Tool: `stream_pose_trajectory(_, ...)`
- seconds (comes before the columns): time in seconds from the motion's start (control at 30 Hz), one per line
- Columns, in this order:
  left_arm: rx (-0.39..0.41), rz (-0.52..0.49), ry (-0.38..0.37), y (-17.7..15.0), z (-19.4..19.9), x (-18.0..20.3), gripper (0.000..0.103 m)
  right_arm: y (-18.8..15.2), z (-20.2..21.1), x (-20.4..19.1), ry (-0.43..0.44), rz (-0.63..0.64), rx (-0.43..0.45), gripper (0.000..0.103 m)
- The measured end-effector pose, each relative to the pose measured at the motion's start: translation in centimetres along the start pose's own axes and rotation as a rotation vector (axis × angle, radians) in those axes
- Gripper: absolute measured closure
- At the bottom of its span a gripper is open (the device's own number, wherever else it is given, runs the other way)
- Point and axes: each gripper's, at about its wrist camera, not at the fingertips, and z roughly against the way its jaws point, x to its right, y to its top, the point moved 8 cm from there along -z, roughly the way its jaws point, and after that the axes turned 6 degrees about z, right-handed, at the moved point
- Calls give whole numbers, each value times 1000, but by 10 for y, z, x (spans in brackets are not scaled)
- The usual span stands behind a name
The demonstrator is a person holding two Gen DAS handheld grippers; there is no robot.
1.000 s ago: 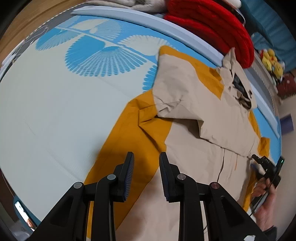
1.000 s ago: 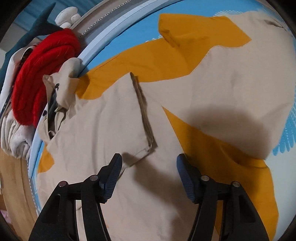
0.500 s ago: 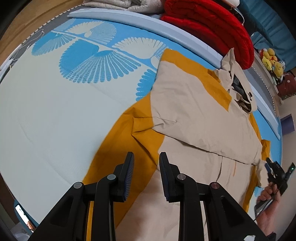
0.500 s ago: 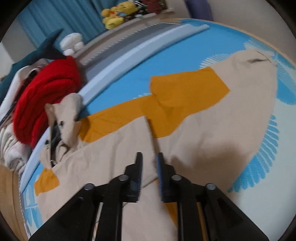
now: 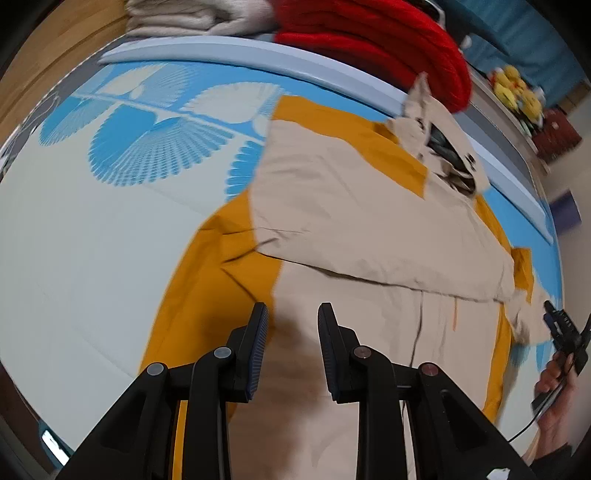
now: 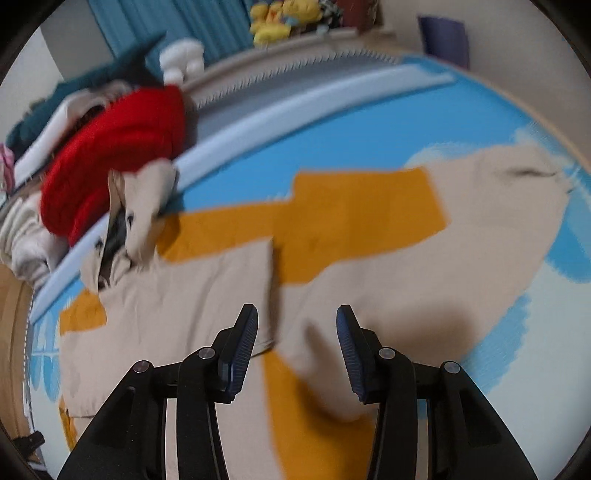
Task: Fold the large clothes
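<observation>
A large beige and mustard jacket [image 5: 369, 229] lies spread on the blue and white patterned bed cover [image 5: 92, 229]. One sleeve is folded across its body, and the hood [image 5: 436, 133] lies towards the red pile. My left gripper [image 5: 291, 321] hovers above the jacket's lower part, where mustard meets beige, open a little with nothing between its fingers. In the right wrist view my right gripper [image 6: 297, 325] hangs above the jacket [image 6: 388, 266] near the folded sleeve's edge. Its jaws are opening and hold nothing. A hand carries the right gripper [image 5: 561, 332] at the jacket's far side.
A red knitted pile [image 5: 388, 48] and folded pale cloths [image 5: 195, 18] lie beyond the light blue bed border [image 5: 258, 51]. Yellow plush toys [image 5: 517, 88] sit further back by a blue curtain [image 6: 184, 22]. Bare bed cover stretches left of the jacket.
The right gripper closed nearly together, then spread again while rising off the jacket. The left view shifted slightly over the jacket, and its jaws kept the same gap.
</observation>
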Motion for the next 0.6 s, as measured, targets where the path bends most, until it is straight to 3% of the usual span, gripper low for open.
stream_pose_trajectory(0.13, -11, -44, -3, -8, -5, 15, 79, 8, 23, 78, -63, -41, 40, 62)
stream_pose_trajectory(0.17, -11, -61, -3, -10, -6, 19, 79, 11, 25, 95, -76, -58, 43, 69)
stream_pose_trajectory(0.2, -9, -80, 0, -11, -8, 22, 79, 13, 27, 121, -85, -90, 52, 92)
stream_pose_trajectory(0.23, -9, -91, 4, -12, -9, 24, 79, 15, 31, 154, -95, -141, 62, 96)
stream_pose_trajectory(0.43, -12, -107, 35, -12, -24, 25, 79, 21, 39, 290, -185, -379, 134, 90)
stream_pose_trajectory(0.53, -20, -126, 49, -14, -33, 29, 79, 16, 18, 335, -125, -503, 106, 77)
stream_pose_trajectory(0.6, -26, -147, 57, -16, -38, 31, 79, 11, 0, 352, -64, -575, 79, 75)
